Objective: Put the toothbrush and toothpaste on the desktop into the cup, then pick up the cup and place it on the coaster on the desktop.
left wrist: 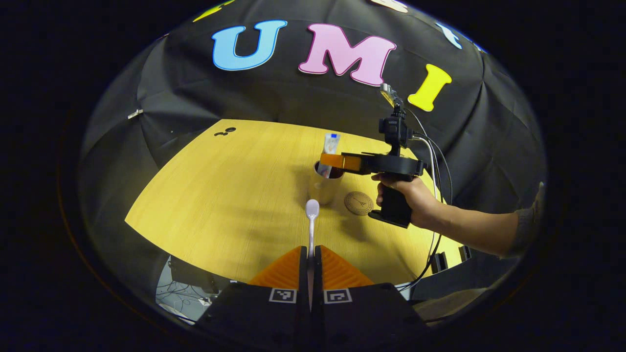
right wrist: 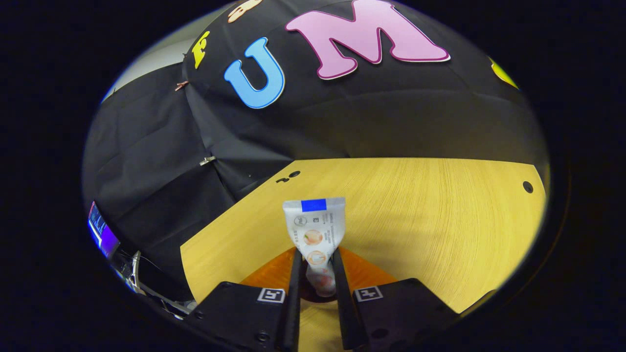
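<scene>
While the right gripper (right wrist: 315, 274) grips the toothpaste (right wrist: 315, 230) standing in the cup (left wrist: 326, 188), the left gripper (left wrist: 311, 256) clenches the toothbrush (left wrist: 311, 220); the coaster (left wrist: 358, 203) beside the cup waits.

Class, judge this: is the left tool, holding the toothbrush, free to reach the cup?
Probably not yet: the right tool holds the toothpaste over the cup, blocking its mouth.
</scene>
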Demonstrator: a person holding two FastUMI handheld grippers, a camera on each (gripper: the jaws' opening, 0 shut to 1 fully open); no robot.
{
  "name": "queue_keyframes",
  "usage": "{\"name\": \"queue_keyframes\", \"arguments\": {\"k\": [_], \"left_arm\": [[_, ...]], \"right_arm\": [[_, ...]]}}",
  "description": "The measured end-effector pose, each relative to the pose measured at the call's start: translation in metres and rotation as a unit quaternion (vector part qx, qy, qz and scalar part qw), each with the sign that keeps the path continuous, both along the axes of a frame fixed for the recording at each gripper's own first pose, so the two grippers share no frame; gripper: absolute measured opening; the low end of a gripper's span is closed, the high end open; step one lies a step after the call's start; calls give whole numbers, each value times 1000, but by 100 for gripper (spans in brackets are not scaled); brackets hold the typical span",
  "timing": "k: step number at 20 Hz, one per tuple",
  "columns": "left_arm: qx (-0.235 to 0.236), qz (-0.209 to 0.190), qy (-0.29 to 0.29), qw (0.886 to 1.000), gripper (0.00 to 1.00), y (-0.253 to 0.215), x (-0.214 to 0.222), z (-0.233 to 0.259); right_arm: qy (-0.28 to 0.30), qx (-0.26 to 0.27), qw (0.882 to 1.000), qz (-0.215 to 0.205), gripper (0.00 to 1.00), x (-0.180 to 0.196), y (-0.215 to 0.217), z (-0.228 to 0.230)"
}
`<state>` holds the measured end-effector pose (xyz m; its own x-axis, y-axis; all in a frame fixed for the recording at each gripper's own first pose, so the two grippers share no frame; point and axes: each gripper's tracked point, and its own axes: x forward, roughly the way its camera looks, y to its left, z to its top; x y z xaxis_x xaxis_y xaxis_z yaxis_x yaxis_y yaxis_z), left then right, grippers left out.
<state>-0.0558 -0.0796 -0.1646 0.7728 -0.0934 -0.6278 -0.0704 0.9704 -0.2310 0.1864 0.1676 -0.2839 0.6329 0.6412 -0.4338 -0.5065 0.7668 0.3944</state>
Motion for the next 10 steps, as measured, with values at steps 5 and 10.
{"name": "queue_keyframes", "arguments": {"k": [5, 10], "left_arm": [[-3, -10, -18, 1000, 6, -4, 11, 9], [-2, -24, -52, 998, 6, -4, 36, 30]], "right_arm": [[6, 1, 1000, -4, 55, -13, -9, 4], [23, 5, 1000, -14, 60, -35, -26, 7]]}}
